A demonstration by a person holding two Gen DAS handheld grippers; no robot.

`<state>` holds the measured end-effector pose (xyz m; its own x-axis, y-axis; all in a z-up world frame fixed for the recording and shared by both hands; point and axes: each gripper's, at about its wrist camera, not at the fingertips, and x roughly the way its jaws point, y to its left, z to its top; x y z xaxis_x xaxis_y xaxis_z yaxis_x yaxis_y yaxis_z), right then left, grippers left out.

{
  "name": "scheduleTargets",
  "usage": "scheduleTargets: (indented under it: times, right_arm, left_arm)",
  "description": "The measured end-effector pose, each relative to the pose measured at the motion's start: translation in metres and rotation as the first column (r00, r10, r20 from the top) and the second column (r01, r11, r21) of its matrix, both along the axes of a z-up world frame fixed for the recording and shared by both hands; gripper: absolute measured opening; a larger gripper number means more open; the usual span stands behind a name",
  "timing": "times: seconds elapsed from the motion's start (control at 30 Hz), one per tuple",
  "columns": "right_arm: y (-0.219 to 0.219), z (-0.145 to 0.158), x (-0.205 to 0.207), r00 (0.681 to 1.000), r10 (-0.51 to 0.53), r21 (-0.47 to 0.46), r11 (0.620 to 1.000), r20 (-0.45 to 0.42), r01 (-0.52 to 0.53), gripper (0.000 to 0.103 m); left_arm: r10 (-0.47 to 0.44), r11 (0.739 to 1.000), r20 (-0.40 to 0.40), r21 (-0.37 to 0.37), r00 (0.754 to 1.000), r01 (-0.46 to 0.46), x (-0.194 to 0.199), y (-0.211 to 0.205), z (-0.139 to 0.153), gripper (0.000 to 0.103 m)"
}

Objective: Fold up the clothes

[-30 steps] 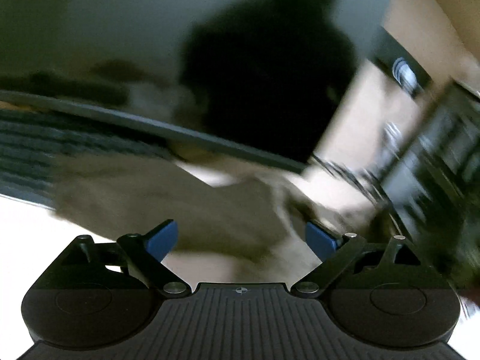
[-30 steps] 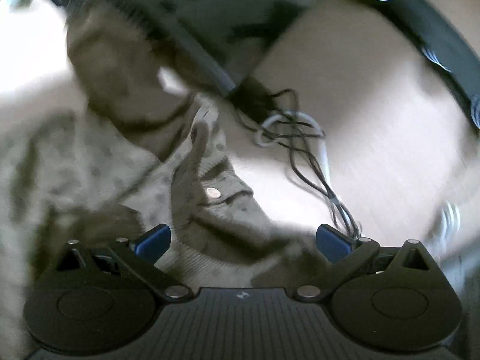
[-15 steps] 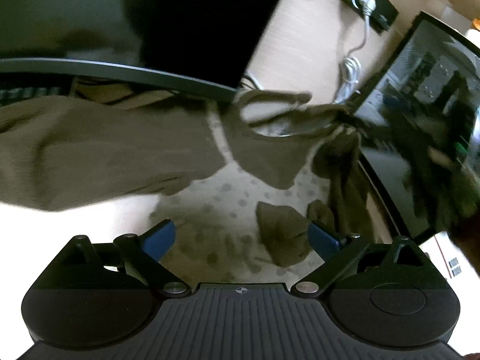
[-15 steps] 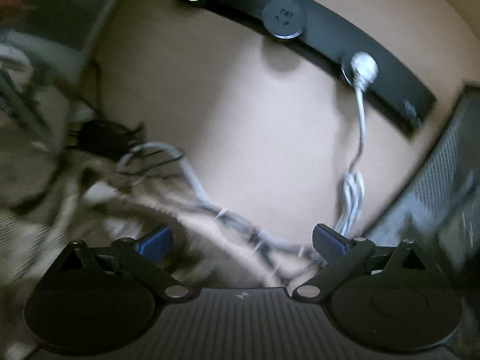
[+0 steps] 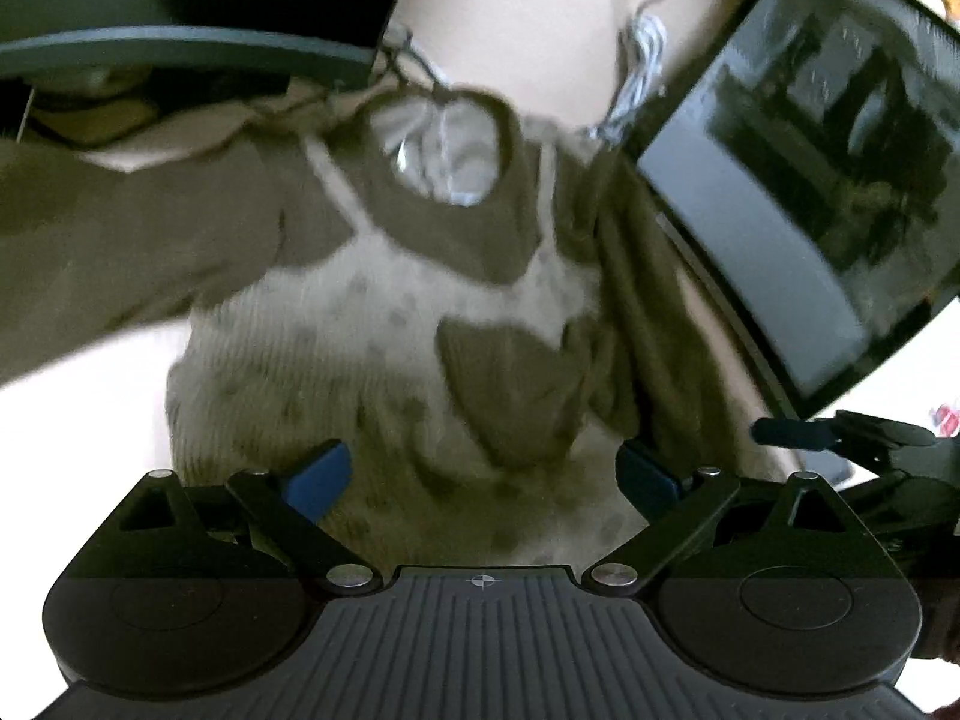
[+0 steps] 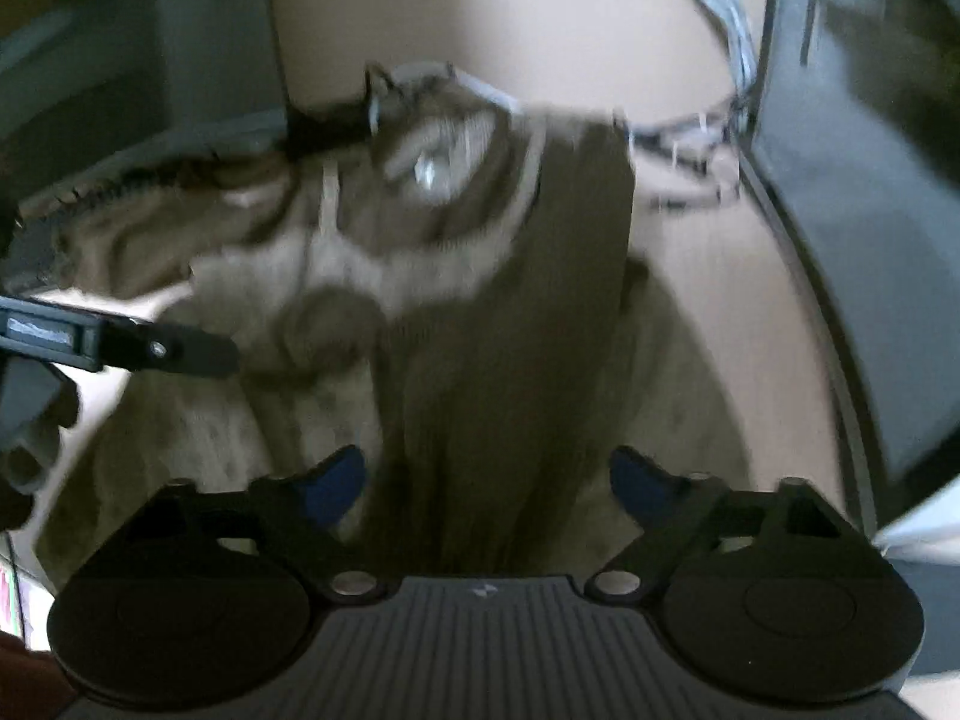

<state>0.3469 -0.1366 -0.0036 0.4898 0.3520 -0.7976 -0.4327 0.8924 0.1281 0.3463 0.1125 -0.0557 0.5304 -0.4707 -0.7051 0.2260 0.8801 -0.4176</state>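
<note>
the sweater (image 5: pixel 384 360) is a ribbed knit, pale cream with darker dots down its front panel, and olive-brown at the round collar, the sleeves and a small pocket-like patch near the middle. it lies spread on a light table (image 5: pixel 78 420), collar toward twelve o'clock, one sleeve running out toward nine o'clock and the other folded down along the body at about three o'clock. the left gripper (image 5: pixel 483 477) hovers over the lower hem with its blue pads spread wide, nothing pinched between them. the right gripper (image 6: pixel 486 480) sits above the olive sleeve (image 6: pixel 510 330); its jaws have just been closing, the sleeve lies between them, yet the pads stand apart from it. both views are blurred.
</note>
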Motion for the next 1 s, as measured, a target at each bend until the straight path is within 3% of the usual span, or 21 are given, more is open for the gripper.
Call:
scheduleTargets:
  times: [0.03, 0.1, 0.3, 0.37, 0.43, 0.53, 0.6, 0.63, 0.7, 0.77, 0.83, 0.87, 0.93, 1.0]
  right_arm:
    - [0.000, -0.007, 0.000, 0.999, -0.021, 0.015, 1.000, -0.034, 0.021, 0.057]
    - [0.002, -0.011, -0.008, 0.998, -0.049, 0.031, 0.998, -0.030, 0.050, 0.057]
    - [0.014, -0.014, -0.040, 0.998, 0.013, 0.059, 0.998, -0.060, -0.010, 0.052]
    - [0.017, -0.014, -0.054, 0.997, 0.035, 0.067, 0.997, -0.073, -0.030, 0.043]
    - [0.015, -0.006, -0.057, 0.998, 0.026, 0.060, 0.998, -0.058, -0.023, 0.015]
    - [0.006, 0.014, -0.048, 0.998, -0.023, -0.013, 1.000, 0.061, 0.024, 0.008]
    - [-0.006, 0.035, -0.029, 0.970, -0.078, -0.135, 0.985, 0.230, 0.111, 0.008]
    - [-0.010, 0.043, -0.020, 0.941, -0.097, -0.210, 0.962, 0.324, 0.172, 0.008]
    - [-0.017, 0.056, -0.001, 0.868, -0.124, -0.344, 0.884, 0.481, 0.317, 0.012]
    - [-0.022, 0.071, 0.008, 0.839, -0.151, -0.326, 0.874, 0.522, 0.360, 0.022]
    - [-0.022, 0.082, 0.011, 0.806, -0.171, -0.296, 0.871, 0.567, 0.393, 0.052]
    - [-0.019, 0.084, 0.009, 0.783, -0.176, -0.280, 0.869, 0.597, 0.408, 0.055]
    - [-0.012, 0.083, 0.009, 0.798, -0.169, -0.234, 0.903, 0.579, 0.361, 0.056]
    - [-0.007, 0.078, 0.019, 0.854, -0.175, -0.156, 0.946, 0.489, 0.283, 0.054]
  left_arm:
    - [-0.003, 1.000, 0.002, 0.007, 1.000, 0.003, -0.003, 0.002, -0.003, 0.098]
    - [-0.012, 1.000, 0.011, 0.022, 1.000, 0.011, -0.012, 0.007, -0.003, 0.098]
    - [-0.022, 0.995, 0.003, 0.093, 1.000, 0.021, -0.043, 0.026, 0.003, 0.098]
    - [-0.024, 0.995, -0.007, 0.093, 1.000, 0.025, -0.054, 0.036, 0.006, 0.098]
    - [-0.026, 0.997, -0.016, 0.068, 1.000, 0.027, -0.063, 0.049, 0.008, 0.098]
    - [-0.014, 1.000, -0.026, 0.014, 1.000, 0.015, -0.062, 0.061, 0.010, 0.098]
    - [0.002, 1.000, -0.034, -0.003, 0.999, -0.002, -0.058, 0.063, 0.012, 0.098]
    - [0.008, 1.000, -0.034, -0.006, 0.999, -0.008, -0.055, 0.063, 0.013, 0.098]
    - [0.016, 1.000, -0.021, 0.005, 1.000, -0.016, -0.052, 0.061, 0.016, 0.099]
    - [0.027, 1.000, -0.004, 0.005, 1.000, -0.027, -0.050, 0.061, 0.022, 0.099]
    - [0.041, 0.999, 0.015, 0.002, 0.999, -0.041, -0.049, 0.063, 0.028, 0.099]
    - [0.051, 0.999, 0.025, 0.002, 0.998, -0.051, -0.048, 0.066, 0.031, 0.099]
    - [0.075, 0.997, 0.041, 0.005, 0.996, -0.075, -0.047, 0.070, 0.035, 0.099]
    - [0.113, 0.994, 0.046, 0.006, 0.993, -0.113, -0.044, 0.077, 0.037, 0.099]
